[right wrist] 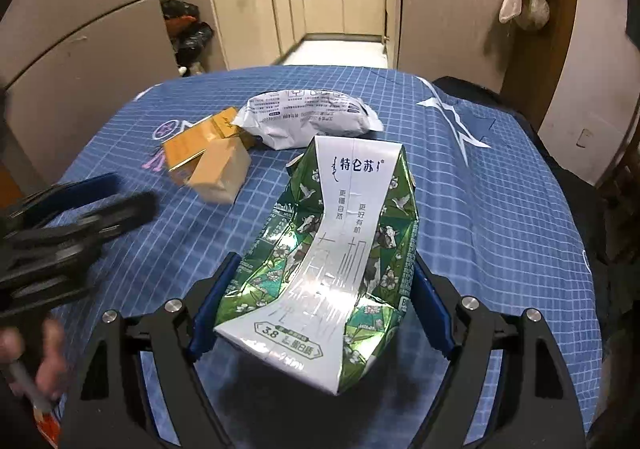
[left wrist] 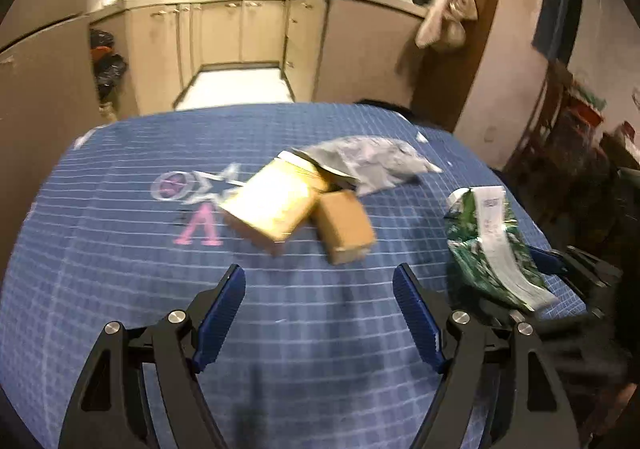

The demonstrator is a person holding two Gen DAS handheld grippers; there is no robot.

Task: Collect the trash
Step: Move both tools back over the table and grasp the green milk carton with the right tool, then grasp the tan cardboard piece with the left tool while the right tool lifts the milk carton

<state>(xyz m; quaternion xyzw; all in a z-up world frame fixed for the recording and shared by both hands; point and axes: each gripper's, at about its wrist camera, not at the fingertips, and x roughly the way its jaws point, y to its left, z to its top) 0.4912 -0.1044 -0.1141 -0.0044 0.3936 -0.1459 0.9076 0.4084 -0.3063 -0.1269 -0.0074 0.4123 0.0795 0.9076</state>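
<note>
Crushed green milk carton (right wrist: 332,269) gripped in right gripper (right wrist: 320,297), long axis running away from camera.
Left gripper (left wrist: 320,313) spread, empty; yellow box (left wrist: 272,201) and brown box (left wrist: 344,227) lie just ahead on blue tablecloth (left wrist: 120,249), nearer it; white wrapper (left wrist: 368,163) beyond.

Both wrist views look forward, low and near over the table (left wrist: 120,289), sharing its far kitchen side.
</note>
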